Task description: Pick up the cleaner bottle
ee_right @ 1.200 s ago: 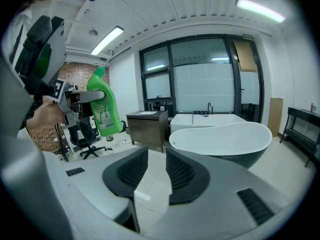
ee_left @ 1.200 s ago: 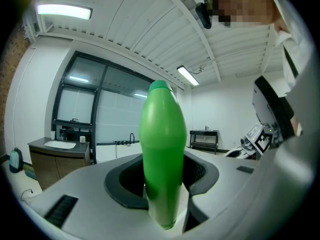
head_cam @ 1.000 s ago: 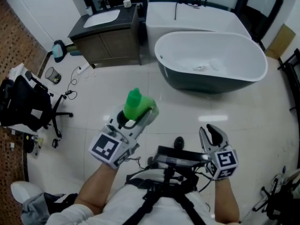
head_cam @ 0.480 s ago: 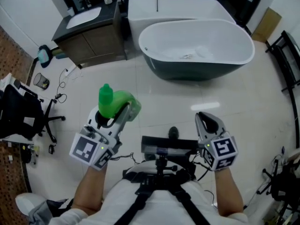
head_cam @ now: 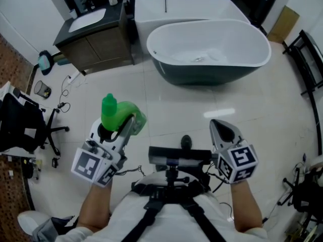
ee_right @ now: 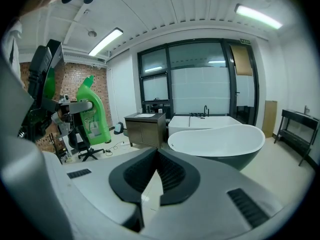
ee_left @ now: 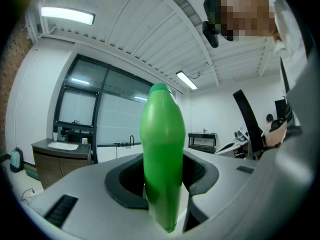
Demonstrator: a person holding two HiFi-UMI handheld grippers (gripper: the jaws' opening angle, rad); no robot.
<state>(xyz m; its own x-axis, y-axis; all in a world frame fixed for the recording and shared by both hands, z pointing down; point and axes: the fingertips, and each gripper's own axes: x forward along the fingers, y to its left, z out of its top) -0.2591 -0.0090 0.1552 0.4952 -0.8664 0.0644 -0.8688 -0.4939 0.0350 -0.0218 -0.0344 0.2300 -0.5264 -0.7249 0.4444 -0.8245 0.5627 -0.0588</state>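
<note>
Grasping the green plastic cleaner bottle (head_cam: 115,115) upright between its jaws, the left gripper (head_cam: 122,124) is pointing level, holding it clear above the pale tiled floor (head_cam: 171,110). The right gripper (head_cam: 223,129) is tilting slightly downward, its jaws just finishing closing with nothing between them.

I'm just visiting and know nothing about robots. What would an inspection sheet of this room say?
Surface: glossy white tiled floor.
Job's things: green plastic cleaner bottle, held above the floor.
Clutter: black office chair and small wire bin at left.
Grippers: left gripper shut on the bottle; right gripper empty, jaws just closed.
Cables: thin black cable on the floor near the chair.
Surroundings: white oval bathtub, dark wooden vanity.
</note>
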